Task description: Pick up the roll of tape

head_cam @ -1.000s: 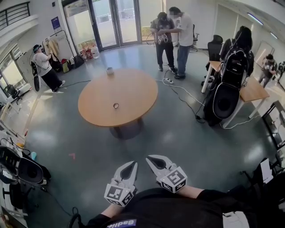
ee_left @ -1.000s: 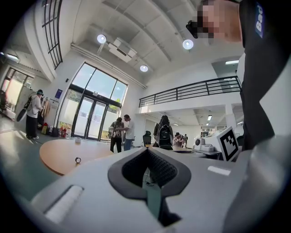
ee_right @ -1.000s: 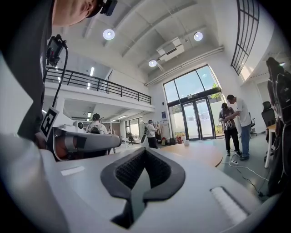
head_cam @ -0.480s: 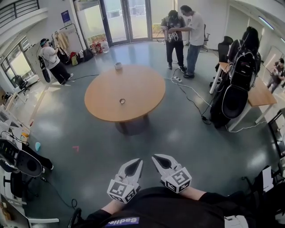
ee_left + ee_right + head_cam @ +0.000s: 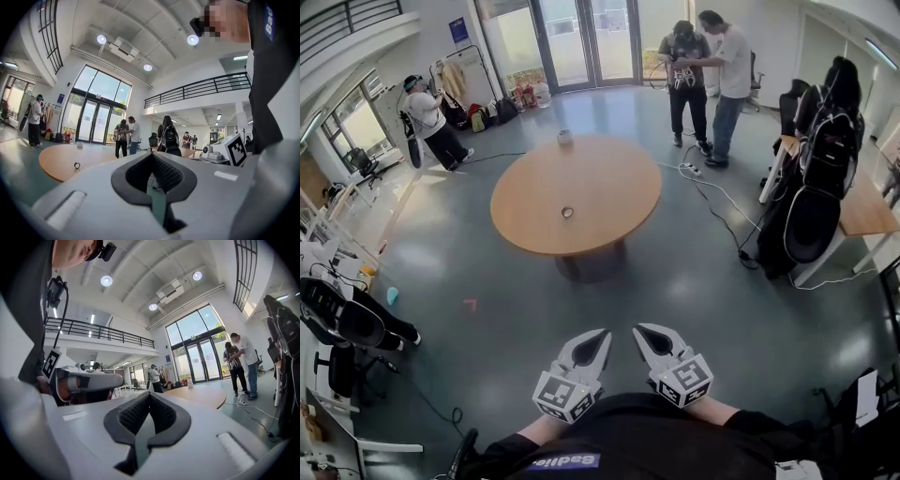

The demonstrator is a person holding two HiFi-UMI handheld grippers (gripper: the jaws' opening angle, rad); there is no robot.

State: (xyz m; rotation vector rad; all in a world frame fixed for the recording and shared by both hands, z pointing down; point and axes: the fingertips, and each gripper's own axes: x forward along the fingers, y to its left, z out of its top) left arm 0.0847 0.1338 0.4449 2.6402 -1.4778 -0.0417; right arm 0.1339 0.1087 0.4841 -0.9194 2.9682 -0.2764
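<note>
Tape roll (image 5: 568, 213) ctr table (image 5: 619, 187), white cup (image 5: 565, 138) far edge, contents unclear

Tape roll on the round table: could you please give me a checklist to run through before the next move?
1. Tape roll in sight, lying on the table: ok.
2. Roll within reach of either gripper: not ok, a stretch of floor lies between.
3. Left gripper open for a grasp: not ok, shut and empty.
4. Right gripper open for a grasp: not ok, shut and empty.
5. Way to the table: ok, the cable lies off to the right.
</note>
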